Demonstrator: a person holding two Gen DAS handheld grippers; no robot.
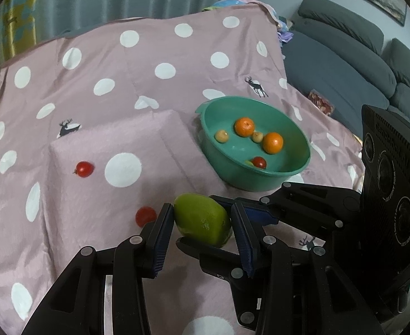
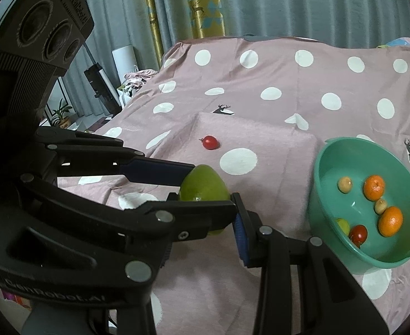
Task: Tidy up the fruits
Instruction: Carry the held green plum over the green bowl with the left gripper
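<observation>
A green mango-like fruit (image 1: 202, 217) (image 2: 205, 188) hangs above the pink dotted cloth, held from two sides. My left gripper (image 1: 201, 209) is shut on it, a pad against each flank. My right gripper (image 2: 216, 223) reaches in from the right and pinches the same fruit front and back; one of its fingers is hidden behind the left gripper. To the right stands a teal bowl (image 1: 232, 173) (image 2: 315, 209) holding two oranges, two small pale fruits, a red tomato and a small green fruit. Two cherry tomatoes (image 1: 84, 169) (image 1: 145, 216) lie on the cloth.
The cloth drapes over a raised box shape (image 1: 121, 145) left of the bowl. A grey sofa (image 1: 344, 69) runs along the right, and curtains hang behind. Past the cloth's left edge are a potted plant (image 2: 61, 115) and floor clutter.
</observation>
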